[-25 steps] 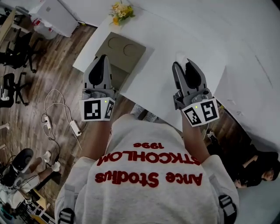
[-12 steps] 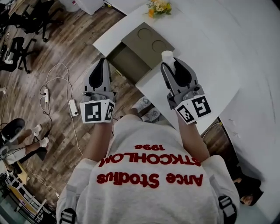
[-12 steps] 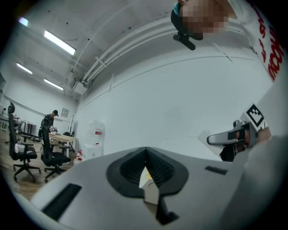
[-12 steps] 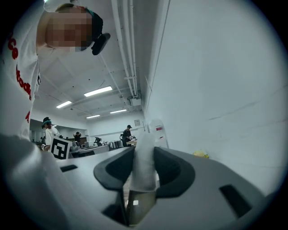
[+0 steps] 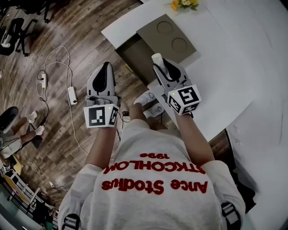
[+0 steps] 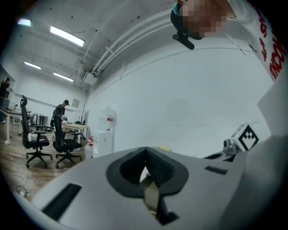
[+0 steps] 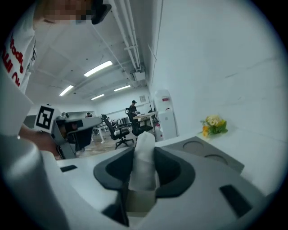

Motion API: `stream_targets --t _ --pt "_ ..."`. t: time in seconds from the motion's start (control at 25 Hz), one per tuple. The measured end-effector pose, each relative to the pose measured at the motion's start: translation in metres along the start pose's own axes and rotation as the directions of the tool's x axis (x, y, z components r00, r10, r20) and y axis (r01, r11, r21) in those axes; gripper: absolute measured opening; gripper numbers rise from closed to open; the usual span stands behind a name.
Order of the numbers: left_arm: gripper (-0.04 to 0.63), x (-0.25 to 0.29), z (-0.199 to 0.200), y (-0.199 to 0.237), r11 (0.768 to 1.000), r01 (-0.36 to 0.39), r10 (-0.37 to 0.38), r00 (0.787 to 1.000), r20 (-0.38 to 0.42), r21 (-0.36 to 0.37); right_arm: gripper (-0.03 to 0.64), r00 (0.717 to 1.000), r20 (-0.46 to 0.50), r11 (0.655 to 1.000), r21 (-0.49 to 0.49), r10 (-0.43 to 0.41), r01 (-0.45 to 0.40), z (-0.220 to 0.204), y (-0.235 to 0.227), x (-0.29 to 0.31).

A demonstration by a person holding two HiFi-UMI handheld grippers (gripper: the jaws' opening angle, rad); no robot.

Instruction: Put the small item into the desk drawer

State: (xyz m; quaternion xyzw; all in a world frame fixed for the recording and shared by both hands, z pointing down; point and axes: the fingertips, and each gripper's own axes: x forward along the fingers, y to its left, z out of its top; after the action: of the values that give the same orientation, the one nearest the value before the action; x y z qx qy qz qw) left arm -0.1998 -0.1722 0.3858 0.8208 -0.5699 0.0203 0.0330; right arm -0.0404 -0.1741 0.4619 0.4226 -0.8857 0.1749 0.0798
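My right gripper (image 5: 160,66) is shut on a small white item (image 5: 157,58) that stands up between its pads; the right gripper view shows the white item (image 7: 145,150) upright in the right gripper (image 7: 145,170). It hangs at the desk's front edge, beside the open olive drawer (image 5: 135,55). The drawer belongs to an olive box (image 5: 173,37) with two round recesses on top, standing on the white desk (image 5: 225,67). My left gripper (image 5: 106,67) is over the wooden floor, left of the drawer, jaws together and holding nothing; in its own view the left gripper (image 6: 145,164) points level.
Yellow flowers (image 5: 183,3) stand at the desk's far edge. A power strip (image 5: 72,94) with cables lies on the floor at left. Office chairs (image 5: 11,33) are at far left. The person's shoes (image 5: 150,104) are under the desk edge. Another person's legs (image 5: 20,134) show at left.
Both grippers have come down and toward the drawer. The right one carried the white item from above the desk top to the drawer's side. The left one stays shut.
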Motion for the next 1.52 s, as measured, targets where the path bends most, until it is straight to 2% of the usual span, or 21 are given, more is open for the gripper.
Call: stream_targets --t 0.28,0.4,0.52,0.64,0.72,0.8,1.08,1.32,1.52 --pt "0.008 -0.004 -0.032 0.01 1.0 -0.023 0.022 0.997 -0.074 -0.019 0.152 0.978 -0.206 0.991 -0.131 -0.018 -0.01 -0.073 -0.001 0.045" --pt "0.008 -0.006 -0.034 0.011 0.999 -0.028 0.026 0.996 -0.08 -0.023 0.173 0.97 -0.24 0.99 -0.139 -0.023 -0.011 -0.083 0.003 0.048" --pt "0.008 -0.004 -0.033 0.011 0.999 -0.029 0.027 0.997 -0.078 -0.023 0.173 0.972 -0.233 0.992 -0.122 -0.019 -0.01 -0.081 0.004 0.047" --pt "0.008 -0.001 -0.028 0.011 0.999 -0.031 0.03 0.997 -0.065 -0.019 0.108 0.983 -0.183 0.994 -0.114 -0.015 -0.006 -0.066 0.002 0.043" --pt "0.008 0.001 -0.021 0.011 0.999 -0.031 0.03 0.998 -0.051 -0.014 0.039 0.991 -0.133 0.993 -0.118 -0.014 -0.002 -0.05 0.001 0.039" --pt "0.008 0.003 -0.014 0.012 0.999 -0.031 0.031 0.999 -0.035 -0.008 0.018 0.997 -0.081 0.993 -0.121 -0.013 0.003 -0.032 0.0 0.034" --pt "0.008 0.008 0.023 0.021 0.999 -0.049 0.048 0.998 0.037 0.018 0.006 0.994 0.106 0.994 -0.099 -0.038 0.049 0.045 -0.005 0.006" --pt "0.008 0.007 0.06 0.026 0.997 -0.061 0.056 0.993 0.108 0.044 0.006 0.967 0.251 0.993 -0.096 -0.044 0.07 0.103 -0.009 -0.018" --pt "0.008 0.002 0.089 0.026 0.996 -0.073 0.063 0.984 0.166 0.058 0.006 0.939 0.34 0.986 -0.138 -0.047 0.099 0.14 -0.006 -0.044"
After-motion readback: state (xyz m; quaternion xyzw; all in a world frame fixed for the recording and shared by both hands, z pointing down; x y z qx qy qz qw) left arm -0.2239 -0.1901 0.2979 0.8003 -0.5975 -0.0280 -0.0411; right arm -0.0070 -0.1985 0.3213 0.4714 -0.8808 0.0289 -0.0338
